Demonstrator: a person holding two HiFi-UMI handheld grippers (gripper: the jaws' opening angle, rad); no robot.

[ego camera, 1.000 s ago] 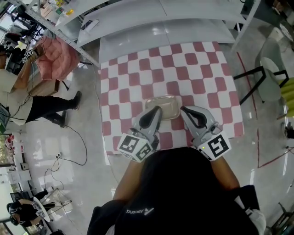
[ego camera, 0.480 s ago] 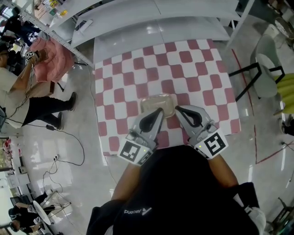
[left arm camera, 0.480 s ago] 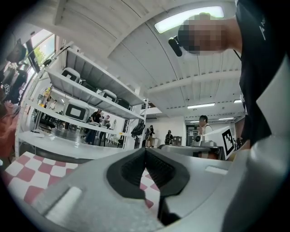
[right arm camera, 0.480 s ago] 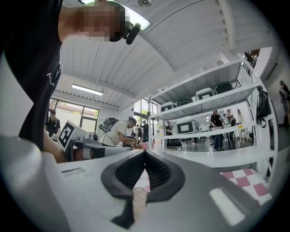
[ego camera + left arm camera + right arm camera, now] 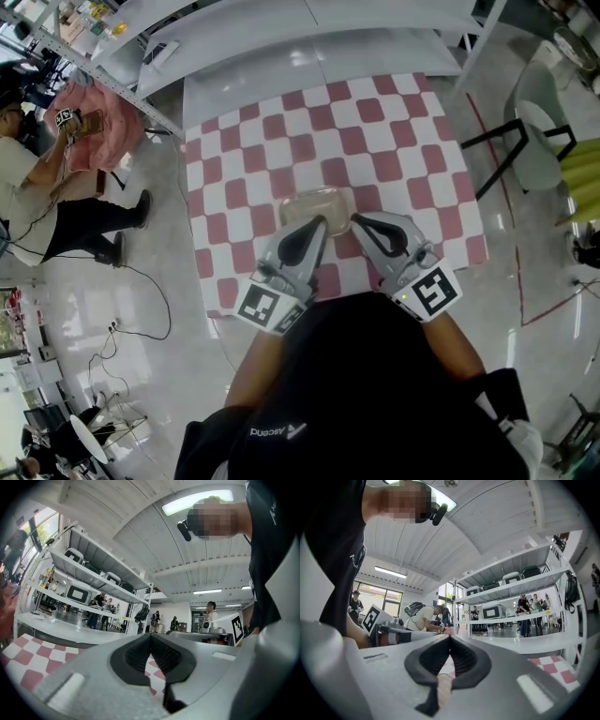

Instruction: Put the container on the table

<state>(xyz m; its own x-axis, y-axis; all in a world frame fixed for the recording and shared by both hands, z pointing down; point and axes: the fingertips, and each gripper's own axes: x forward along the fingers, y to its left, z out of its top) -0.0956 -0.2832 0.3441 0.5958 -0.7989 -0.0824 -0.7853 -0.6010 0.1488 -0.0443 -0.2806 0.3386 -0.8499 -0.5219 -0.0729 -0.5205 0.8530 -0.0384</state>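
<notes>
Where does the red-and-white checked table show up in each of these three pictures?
Head view: checked table fills the upper middle.
Left gripper view: checked table at lower left.
Right gripper view: checked table at lower right.
Shared landmark: white shelving behind it.

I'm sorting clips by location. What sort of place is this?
Probably a lab or workshop hall set up as a mock kitchen: open metal shelving holding microwave-like appliances, a table in a checked cloth, and other people busy in the background.
</notes>
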